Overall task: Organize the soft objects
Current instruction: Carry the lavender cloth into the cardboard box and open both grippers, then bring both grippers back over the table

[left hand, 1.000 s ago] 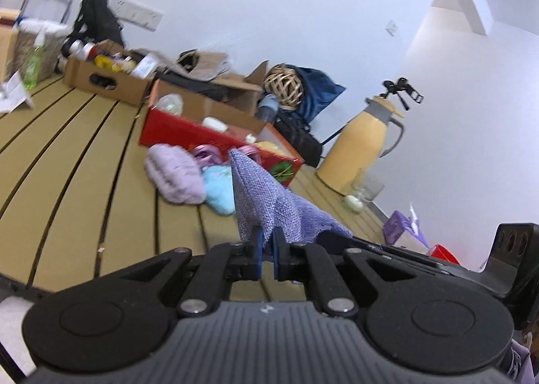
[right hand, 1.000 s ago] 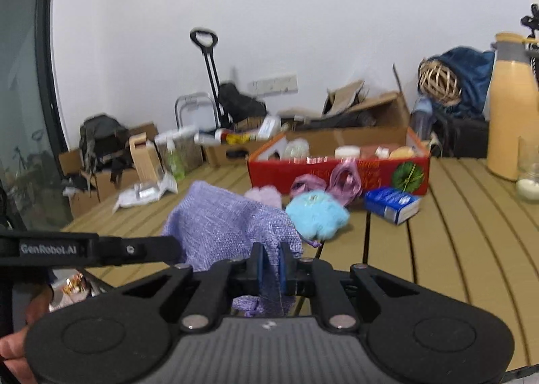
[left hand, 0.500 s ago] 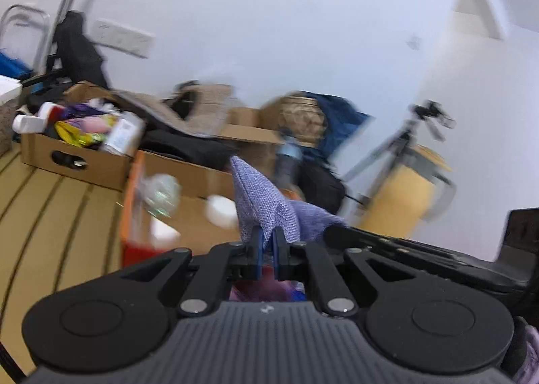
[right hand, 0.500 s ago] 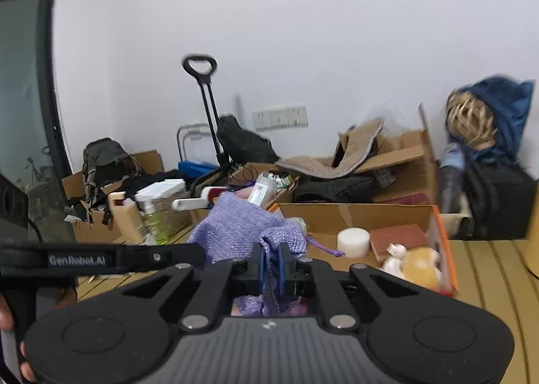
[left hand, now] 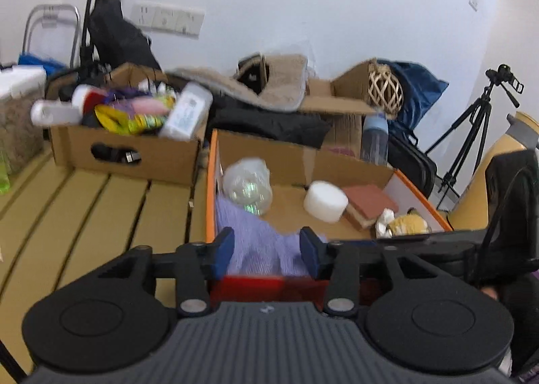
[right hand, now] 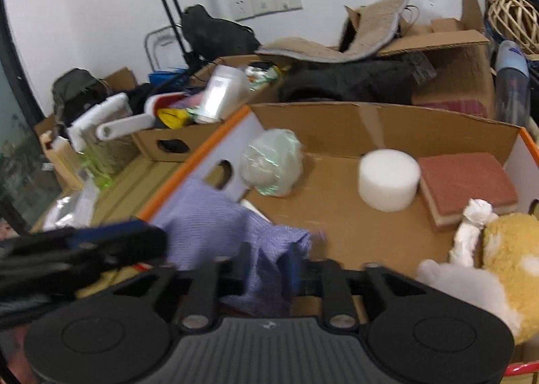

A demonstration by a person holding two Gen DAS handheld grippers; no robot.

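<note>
A purple cloth bag (left hand: 259, 245) lies slumped in the near left corner of the orange-rimmed cardboard box (left hand: 210, 188). My left gripper (left hand: 266, 250) hangs just over that corner, jaws opening, with the bag between its blue pads but not pinched. In the right wrist view the bag (right hand: 215, 225) drapes over the box wall (right hand: 188, 168). My right gripper (right hand: 269, 266) is also opening, with a fold of cloth loose between its fingers. The left gripper (right hand: 101, 242) shows as a blurred black bar at the left.
The box holds a clear plastic bundle (right hand: 273, 161), a white foam cylinder (right hand: 387, 178), a red-brown sponge (right hand: 465, 185) and a yellow plush (right hand: 505, 249). A box of bottles (left hand: 128, 151), a tripod (left hand: 471, 134) and a wicker ball (left hand: 384, 90) stand behind. The slatted table (left hand: 101, 215) lies to the left.
Both grippers carried the purple bag from over the table to the box. Their jaws, shut on the cloth before, now stand apart, and the bag has sunk into the box corner.
</note>
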